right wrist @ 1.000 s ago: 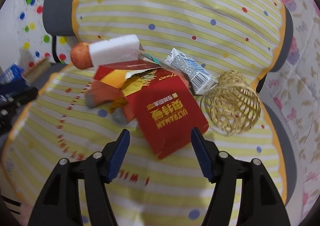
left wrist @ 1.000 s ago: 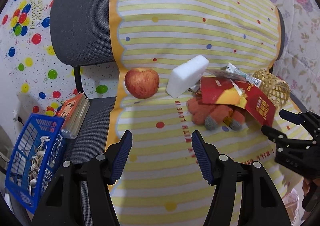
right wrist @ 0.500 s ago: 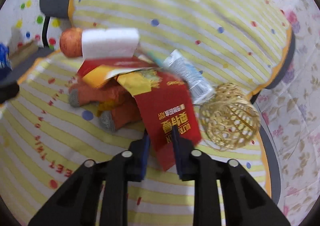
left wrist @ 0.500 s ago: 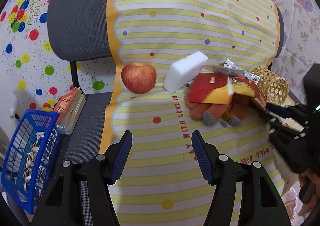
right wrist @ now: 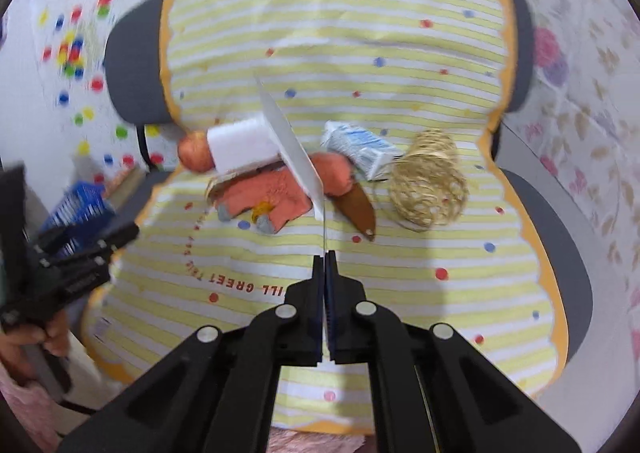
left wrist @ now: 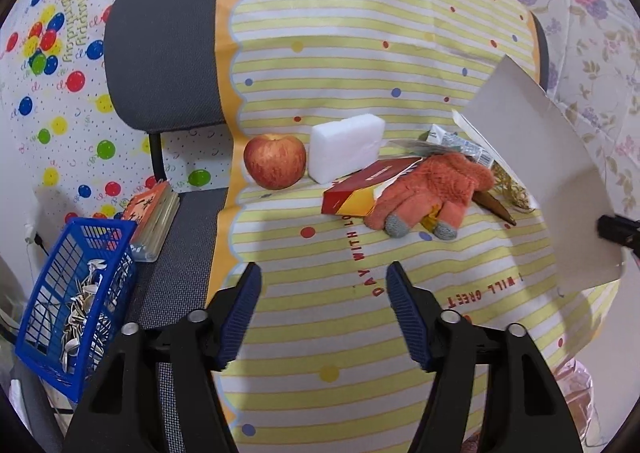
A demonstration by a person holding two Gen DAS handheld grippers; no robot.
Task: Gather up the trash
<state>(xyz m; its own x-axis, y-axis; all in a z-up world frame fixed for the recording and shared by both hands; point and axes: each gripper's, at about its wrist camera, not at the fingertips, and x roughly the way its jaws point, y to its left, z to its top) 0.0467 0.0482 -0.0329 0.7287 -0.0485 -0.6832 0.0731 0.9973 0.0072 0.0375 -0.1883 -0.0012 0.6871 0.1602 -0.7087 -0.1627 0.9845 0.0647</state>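
Note:
My right gripper (right wrist: pixel 324 257) is shut on a flat cardboard pack (right wrist: pixel 292 149) and holds it edge-on above the chair seat. In the left wrist view the pack's grey back (left wrist: pixel 540 181) hangs at the right, with the right gripper (left wrist: pixel 612 231) at its lower edge. Underneath lie an orange glove (left wrist: pixel 432 193), a red and yellow box (left wrist: pixel 360 193), a small silver carton (right wrist: pixel 360 145) and a brown pointed scrap (right wrist: pixel 358 207). My left gripper (left wrist: pixel 324 273) hovers over the striped cloth in front of them, its jaws opening with nothing between them.
An apple (left wrist: pixel 275 161) and a white foam block (left wrist: pixel 346 147) sit at the back of the seat, a wicker ball (right wrist: pixel 430 189) to the right. Left of the chair stand a blue basket (left wrist: pixel 76 301) of shells and a book (left wrist: pixel 154 213).
My right gripper closed on the red pack and lifted it off the pile, turning its grey back to the left wrist view. The glove and a brown scrap came into view. The left gripper drew back slightly.

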